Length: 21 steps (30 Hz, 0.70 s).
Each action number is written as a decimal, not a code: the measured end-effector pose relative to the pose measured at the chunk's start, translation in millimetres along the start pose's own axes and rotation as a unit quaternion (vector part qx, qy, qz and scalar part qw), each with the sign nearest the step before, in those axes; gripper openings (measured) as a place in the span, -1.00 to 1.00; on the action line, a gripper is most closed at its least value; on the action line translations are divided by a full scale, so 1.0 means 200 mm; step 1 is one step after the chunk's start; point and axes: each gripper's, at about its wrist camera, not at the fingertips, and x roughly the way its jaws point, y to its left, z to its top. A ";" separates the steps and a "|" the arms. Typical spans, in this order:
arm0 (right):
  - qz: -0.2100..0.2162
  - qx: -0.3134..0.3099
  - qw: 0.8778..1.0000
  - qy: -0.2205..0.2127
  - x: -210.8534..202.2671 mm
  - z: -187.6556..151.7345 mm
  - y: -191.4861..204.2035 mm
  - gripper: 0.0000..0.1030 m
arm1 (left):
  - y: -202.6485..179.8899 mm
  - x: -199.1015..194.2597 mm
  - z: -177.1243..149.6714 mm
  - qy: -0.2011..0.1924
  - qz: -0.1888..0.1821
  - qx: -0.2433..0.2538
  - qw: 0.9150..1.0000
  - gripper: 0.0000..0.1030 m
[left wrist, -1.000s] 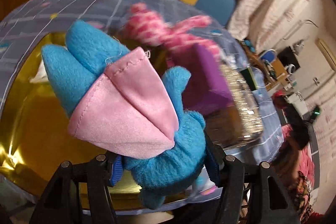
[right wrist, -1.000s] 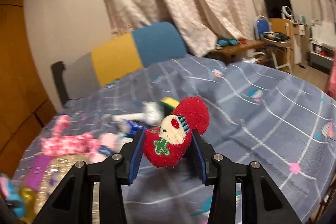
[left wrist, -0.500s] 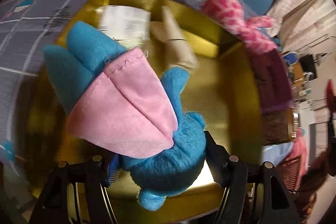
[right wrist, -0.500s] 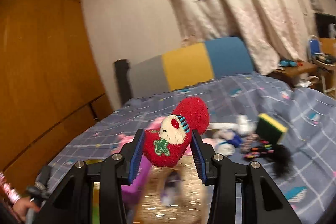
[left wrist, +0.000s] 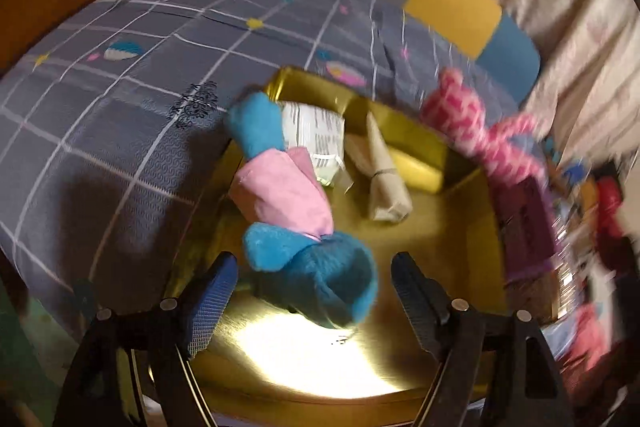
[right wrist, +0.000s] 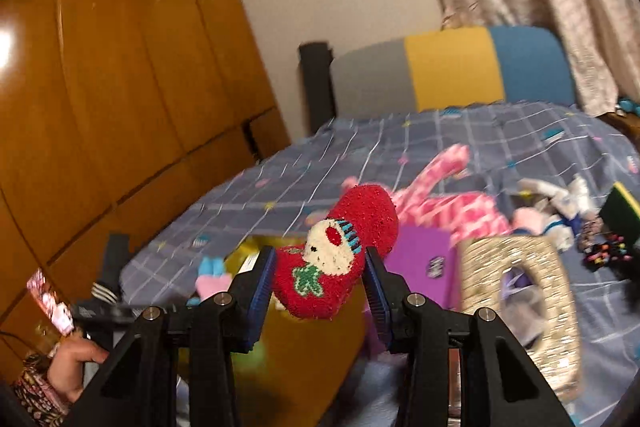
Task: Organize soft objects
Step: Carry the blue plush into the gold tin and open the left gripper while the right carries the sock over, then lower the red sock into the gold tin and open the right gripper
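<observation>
In the left wrist view a blue and pink plush toy [left wrist: 288,203] lies in the gold box [left wrist: 404,143], tipped against its left wall. My left gripper [left wrist: 314,297] hangs just above it with jaws opening wide. The toy's blue end sits between the pads, with a gap on each side. My right gripper [right wrist: 320,267] is shut on a red fuzzy sock [right wrist: 360,219] with a white face and green patch. It holds the sock in the air over the near side of the gold box [right wrist: 304,355].
A label [left wrist: 316,131] and a beige cloth roll [left wrist: 384,167] lie in the gold box. A pink checked plush [right wrist: 448,203], purple box [right wrist: 424,259] and glittery gold box [right wrist: 520,299] sit on the grey bedspread [left wrist: 120,99]. A person's hand [right wrist: 68,363] is at lower left.
The left jaws spread apart and the blue and pink toy dropped from them into the gold box. The right gripper swung left across the bed, still carrying the red sock.
</observation>
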 end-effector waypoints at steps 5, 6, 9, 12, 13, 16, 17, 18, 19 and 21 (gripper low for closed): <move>0.016 -0.013 0.998 0.059 0.20 -0.07 0.08 -0.14 | 0.05 -0.11 -0.07 -0.056 -0.027 -0.054 0.997 0.55; 0.017 -0.014 0.997 0.070 0.23 -0.08 0.09 -0.14 | 0.04 -0.14 -0.09 -0.068 -0.025 -0.052 0.996 0.55; 0.019 -0.005 0.994 0.107 0.36 -0.11 0.10 -0.14 | 0.02 -0.18 -0.15 -0.092 -0.024 -0.040 0.995 0.55; 0.013 -0.006 0.991 0.133 0.51 -0.11 0.11 -0.14 | 0.01 -0.21 -0.20 -0.103 -0.029 -0.041 0.993 0.55; 0.008 -0.009 0.990 0.141 0.56 -0.11 0.11 -0.14 | 0.00 -0.21 -0.20 -0.105 -0.033 -0.044 0.993 0.55; -0.006 -0.013 0.987 0.160 0.70 -0.09 0.11 -0.14 | -0.01 -0.23 -0.21 -0.107 -0.044 -0.044 0.992 0.55; -0.011 -0.012 0.986 0.168 0.75 -0.08 0.11 -0.14 | -0.02 -0.24 -0.22 -0.110 -0.046 -0.043 0.992 0.55; -0.016 -0.013 0.985 0.173 0.79 -0.07 0.10 -0.13 | -0.02 -0.24 -0.22 -0.111 -0.047 -0.043 0.992 0.55; -0.023 -0.014 0.984 0.178 0.83 -0.07 0.10 -0.12 | -0.03 -0.25 -0.23 -0.112 -0.049 -0.042 0.992 0.55; -0.034 -0.017 0.981 0.188 0.90 -0.07 0.09 -0.09 | -0.03 -0.26 -0.23 -0.113 -0.053 -0.043 0.991 0.55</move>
